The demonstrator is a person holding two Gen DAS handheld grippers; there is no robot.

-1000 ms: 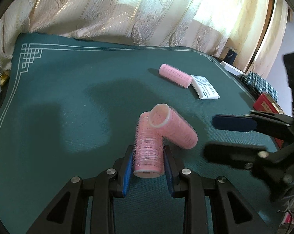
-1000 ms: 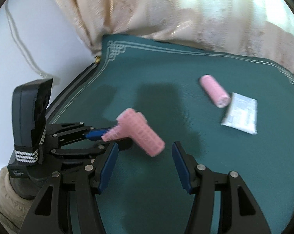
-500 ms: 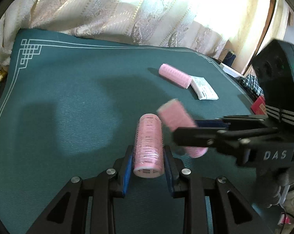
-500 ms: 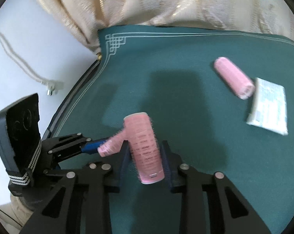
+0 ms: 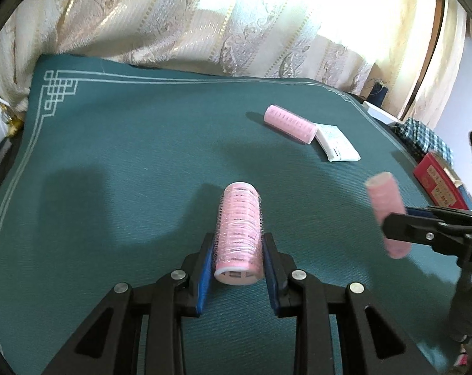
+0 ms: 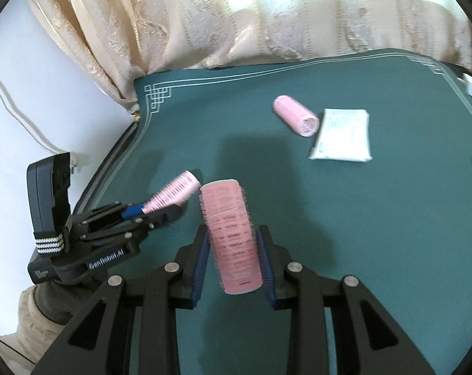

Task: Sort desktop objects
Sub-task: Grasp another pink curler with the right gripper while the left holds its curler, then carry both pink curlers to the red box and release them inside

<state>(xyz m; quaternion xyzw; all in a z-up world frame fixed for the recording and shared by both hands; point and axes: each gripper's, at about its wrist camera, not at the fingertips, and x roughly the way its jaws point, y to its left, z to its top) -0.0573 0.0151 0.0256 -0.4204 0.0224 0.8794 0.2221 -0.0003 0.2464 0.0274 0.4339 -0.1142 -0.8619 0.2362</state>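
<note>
3 pink rollers [image 5: 238, 234], teal cloth [image 5: 111, 156] with white key-pattern border

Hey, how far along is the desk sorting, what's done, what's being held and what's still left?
Done: nothing looks grouped yet. In hand: the left gripper is shut on one pink hair roller, and the right gripper is shut on a second hair roller, both lifted apart. Left: a third hair roller still lies on the green table mat, touching a white tissue packet.

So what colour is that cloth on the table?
Dark green cloth with white line borders, clearest in the left wrist view.
</note>
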